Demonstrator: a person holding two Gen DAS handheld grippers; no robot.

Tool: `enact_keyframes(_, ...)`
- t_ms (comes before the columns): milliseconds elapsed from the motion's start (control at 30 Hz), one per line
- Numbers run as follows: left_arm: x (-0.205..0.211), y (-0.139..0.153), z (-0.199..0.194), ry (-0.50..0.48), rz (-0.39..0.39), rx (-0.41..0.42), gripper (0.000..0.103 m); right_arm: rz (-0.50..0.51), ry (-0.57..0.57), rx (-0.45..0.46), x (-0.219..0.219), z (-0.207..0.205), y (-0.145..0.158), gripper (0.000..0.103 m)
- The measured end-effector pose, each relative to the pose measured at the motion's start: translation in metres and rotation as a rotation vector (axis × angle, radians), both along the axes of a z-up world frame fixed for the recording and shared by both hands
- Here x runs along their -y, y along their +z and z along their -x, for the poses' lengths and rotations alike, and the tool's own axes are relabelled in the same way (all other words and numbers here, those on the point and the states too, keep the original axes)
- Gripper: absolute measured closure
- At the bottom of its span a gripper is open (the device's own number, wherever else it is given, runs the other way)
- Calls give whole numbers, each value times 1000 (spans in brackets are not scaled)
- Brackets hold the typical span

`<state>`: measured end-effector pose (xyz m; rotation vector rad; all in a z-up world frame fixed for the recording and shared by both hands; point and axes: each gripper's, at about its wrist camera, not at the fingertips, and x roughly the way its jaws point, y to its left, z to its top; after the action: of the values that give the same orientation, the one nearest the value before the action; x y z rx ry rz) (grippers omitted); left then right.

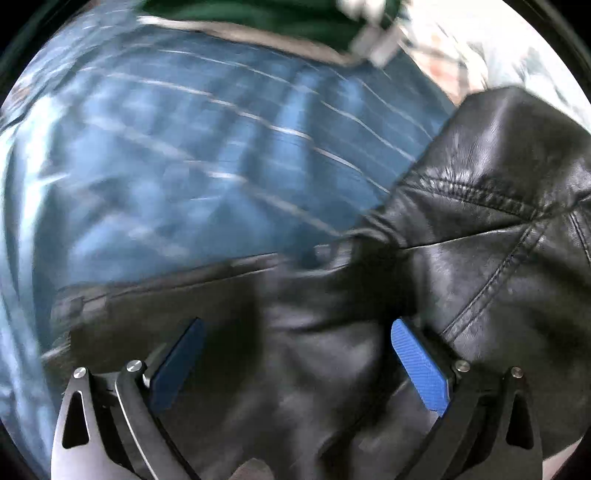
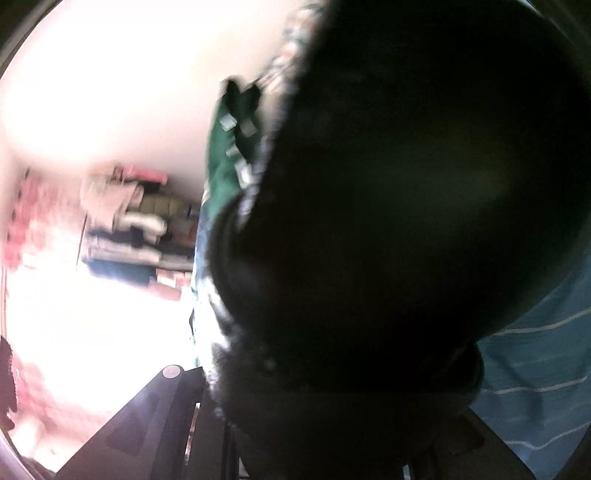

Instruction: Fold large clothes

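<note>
A black leather jacket [image 1: 480,229] lies on a blue striped cover [image 1: 207,147], with a raised fold at the right of the left wrist view. My left gripper [image 1: 295,365] is open, its blue pads [image 1: 421,369] spread wide just above the leather. In the right wrist view the jacket [image 2: 406,221] hangs dark right in front of the lens and hides the fingertips of my right gripper [image 2: 332,424]; only part of its black frame shows. The fabric bunches where the fingers lie.
A green garment [image 1: 258,14] lies at the far edge of the blue cover; it also shows in the right wrist view [image 2: 221,166]. Stacked folded clothes [image 2: 125,229] sit at the left, against a bright washed-out background.
</note>
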<state>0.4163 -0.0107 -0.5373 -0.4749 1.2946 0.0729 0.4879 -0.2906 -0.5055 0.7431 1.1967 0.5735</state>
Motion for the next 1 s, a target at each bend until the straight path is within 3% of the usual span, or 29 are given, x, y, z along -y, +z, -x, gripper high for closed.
enact_keyframes(133, -66, 18, 68, 86, -70, -37, 0, -3, 141, 37, -78, 19, 18, 86)
enact_keyframes(233, -114, 22, 128, 192, -101, -101, 0, 0, 269, 26, -140, 41, 10, 86)
enact_keyframes(333, -154, 27, 181, 309, -120, -149, 0, 45, 420, -8, -204, 76, -17, 86)
enact_keyframes(433, -183, 37, 223, 413, -122, -160, 0, 116, 544, -120, -255, 109, -64, 82)
enact_keyframes(467, -190, 42, 232, 442, -122, -155, 0, 147, 582, -197, -271, 119, -85, 81)
enact_keyframes(500, -197, 49, 241, 474, -126, -149, 0, 153, 602, -253, -278, 124, -98, 74)
enact_keyframes(567, -205, 64, 253, 512, -131, -127, 0, 118, 618, -317, -284, 128, -105, 55)
enact_keyframes(600, -209, 72, 256, 532, -129, -108, 0, 113, 635, -331, -284, 129, -101, 32)
enact_keyframes(633, -212, 79, 255, 547, -126, -94, 0, 107, 653, -323, -282, 130, -94, 21)
enact_keyframes(700, -212, 97, 257, 567, -115, -50, 0, 45, 697, -314, -280, 134, -73, 21)
enact_keyframes(767, -211, 107, 245, 573, -99, -12, 0, 58, 706, -321, -258, 122, -56, 21)
enact_keyframes(933, -189, 114, 213, 501, -90, 54, 0, 151, 549, -305, -203, 79, -41, 22)
enact_keyframes(967, -181, 108, 204, 475, -98, 43, 0, 191, 529, -302, -200, 74, -47, 26)
enact_keyframes(1000, -173, 99, 196, 446, -106, 22, 0, 228, 513, -313, -195, 70, -53, 41)
